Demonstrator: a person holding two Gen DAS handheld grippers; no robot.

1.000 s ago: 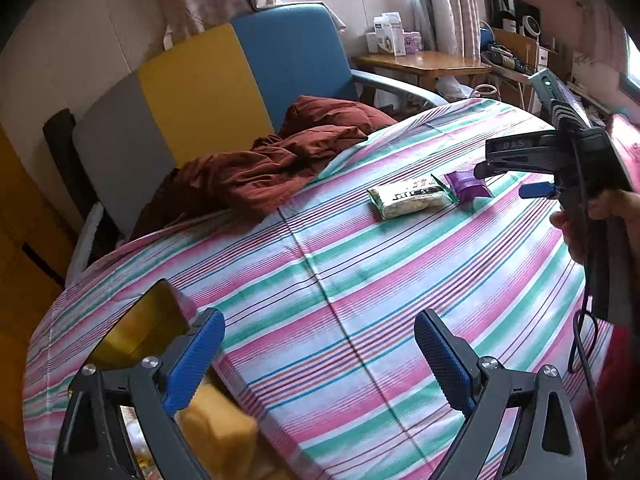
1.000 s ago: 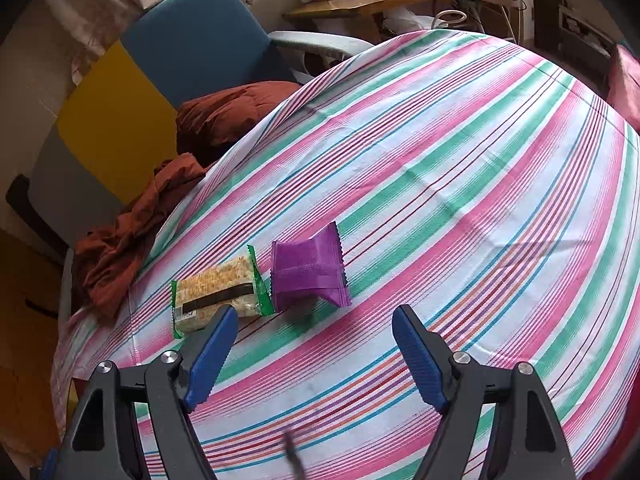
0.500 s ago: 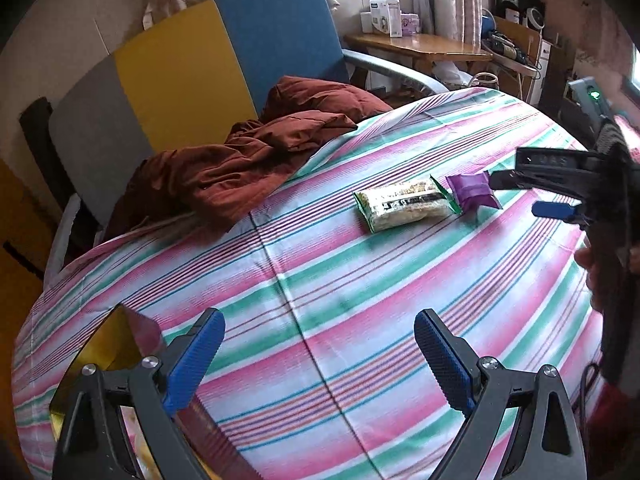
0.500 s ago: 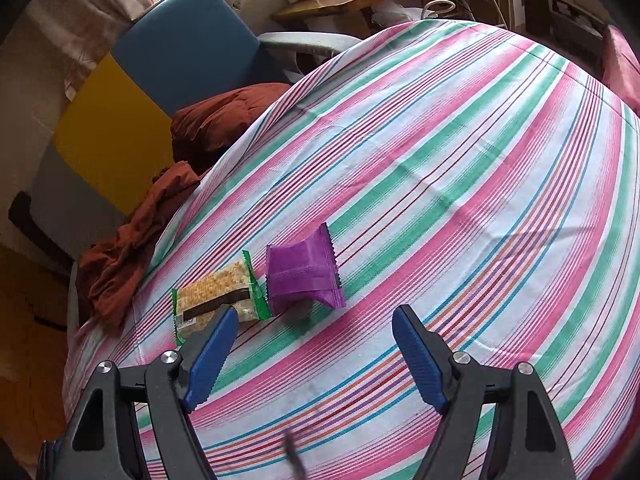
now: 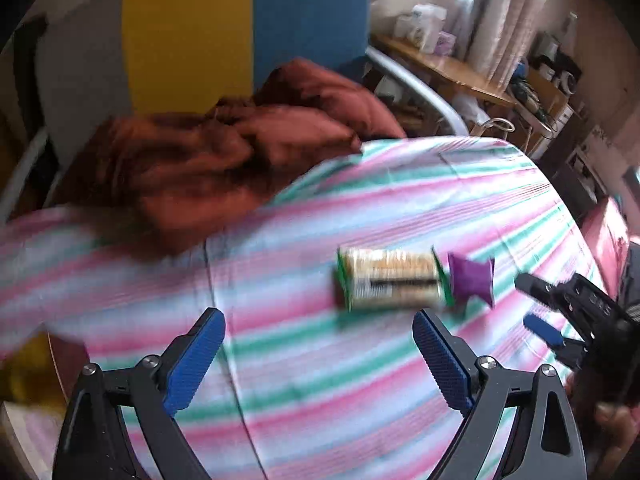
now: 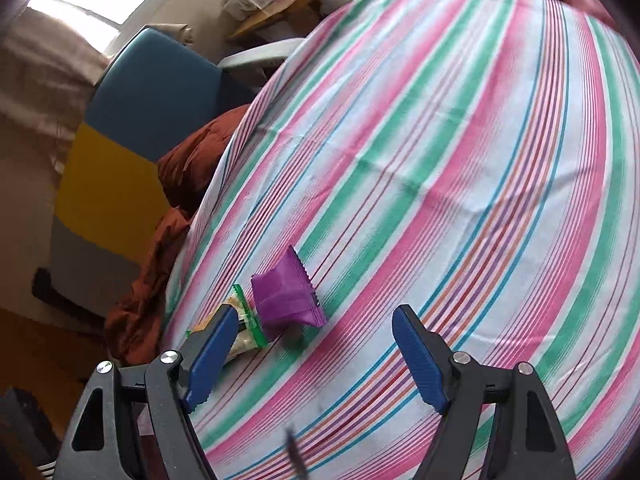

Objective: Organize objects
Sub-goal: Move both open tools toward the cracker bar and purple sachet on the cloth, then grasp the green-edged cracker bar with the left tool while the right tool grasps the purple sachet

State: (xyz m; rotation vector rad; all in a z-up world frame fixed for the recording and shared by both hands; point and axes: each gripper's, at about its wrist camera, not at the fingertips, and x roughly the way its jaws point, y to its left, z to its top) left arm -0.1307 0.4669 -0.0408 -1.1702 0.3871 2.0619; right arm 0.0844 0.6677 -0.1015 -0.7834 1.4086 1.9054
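Observation:
A cracker packet with green ends (image 5: 390,284) lies on the striped tablecloth (image 5: 320,360), and a purple packet (image 5: 471,280) lies against its right end. My left gripper (image 5: 320,344) hangs open just short of the cracker packet, with nothing between its blue pads. In the right wrist view the purple packet (image 6: 286,296) lies just ahead of my open right gripper (image 6: 314,336), and the cracker packet (image 6: 236,328) is partly hidden behind the left finger (image 6: 208,360). The right gripper (image 5: 540,308) also shows at the right edge of the left wrist view, beside the purple packet.
A dark red blanket (image 5: 224,160) spills from the grey, yellow and blue armchair (image 5: 192,32) onto the table's far edge. A wooden desk with boxes (image 5: 440,60) stands behind. A yellow-brown object (image 5: 32,368) sits at the table's left edge. A hand (image 5: 612,420) holds the right gripper.
My left gripper has swung toward the two packets, which now sit much closer and lower in its view. The right gripper has rolled and edged toward the purple packet. Both stayed open.

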